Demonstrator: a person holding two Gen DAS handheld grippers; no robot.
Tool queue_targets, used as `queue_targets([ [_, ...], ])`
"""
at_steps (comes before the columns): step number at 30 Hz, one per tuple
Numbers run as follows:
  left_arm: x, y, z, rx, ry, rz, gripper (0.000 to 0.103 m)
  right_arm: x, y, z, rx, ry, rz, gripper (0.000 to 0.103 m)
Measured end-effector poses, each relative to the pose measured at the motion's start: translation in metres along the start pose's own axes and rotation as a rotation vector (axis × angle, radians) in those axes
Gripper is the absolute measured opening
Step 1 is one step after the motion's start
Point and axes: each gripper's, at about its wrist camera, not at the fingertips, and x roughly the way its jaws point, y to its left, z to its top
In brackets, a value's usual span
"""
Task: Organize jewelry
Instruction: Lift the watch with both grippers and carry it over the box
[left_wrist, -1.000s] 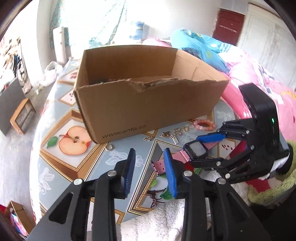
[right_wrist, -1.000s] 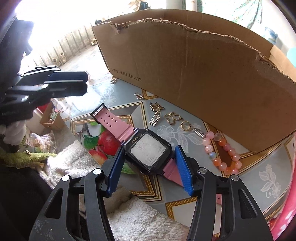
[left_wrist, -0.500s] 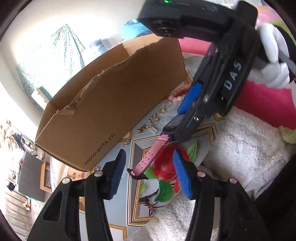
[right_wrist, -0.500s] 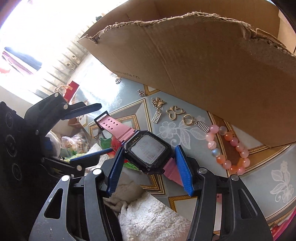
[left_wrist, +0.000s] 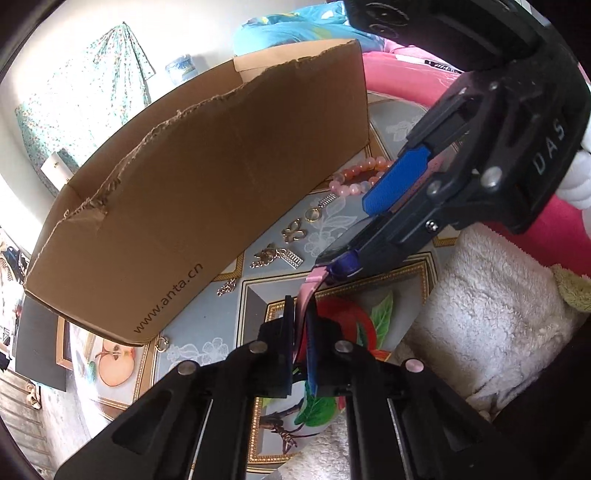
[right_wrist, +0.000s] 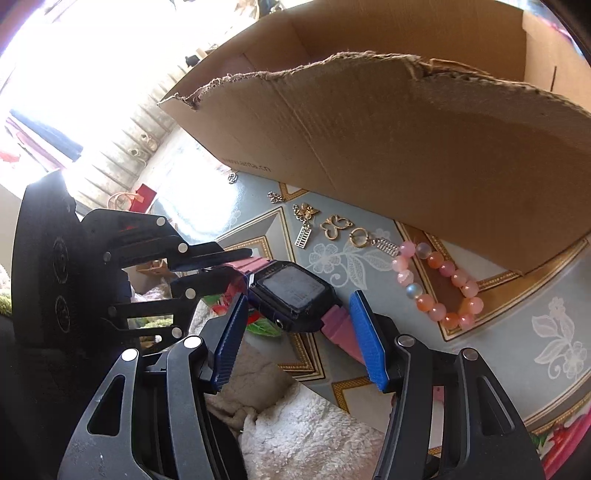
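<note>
the left gripper (left_wrist: 301, 328) is closed on the pink strap (left_wrist: 306, 295) of the watch (left_wrist: 338, 251), its pads pinching the strap's free end. the right gripper (left_wrist: 373, 229) reaches in from the upper right and grips the watch's dark case between blue pads. the watch hangs above the patterned table (left_wrist: 207, 325), near its front edge. behind it stands a cardboard box (left_wrist: 207, 192) with a torn rim. along the box's front wall lie gold charms (left_wrist: 284, 251) and, further right, a pink bead bracelet (left_wrist: 358, 177). a white fleece cloth (left_wrist: 491, 317) covers the table's right front corner.
</note>
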Motion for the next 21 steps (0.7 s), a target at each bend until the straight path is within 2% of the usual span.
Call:
queue_targets([
  [5, 0.004, 0.011, 0.004, -0.021, 0.014, -0.02, 0.004, -0.014, -0.002, -0.022, -0.003, -0.058, -0.114, 0.051],
  [10, 0.007, 0.015, 0.008, -0.02, 0.016, -0.016, 0.004, -0.019, 0.004, -0.041, -0.043, -0.097, -0.326, 0.025],
  [11, 0.007, 0.017, 0.007, -0.023, 0.016, -0.016, 0.004, -0.019, 0.006, -0.044, -0.048, -0.102, -0.369, 0.023],
  [18, 0.01, 0.008, 0.0, -0.033, 0.009, -0.023, 0.004, -0.015, 0.03, -0.069, -0.033, -0.172, -0.559, 0.015],
  [21, 0.011, 0.009, -0.001, -0.035, 0.007, -0.017, 0.004, -0.014, 0.037, -0.077, -0.018, -0.203, -0.609, 0.012],
])
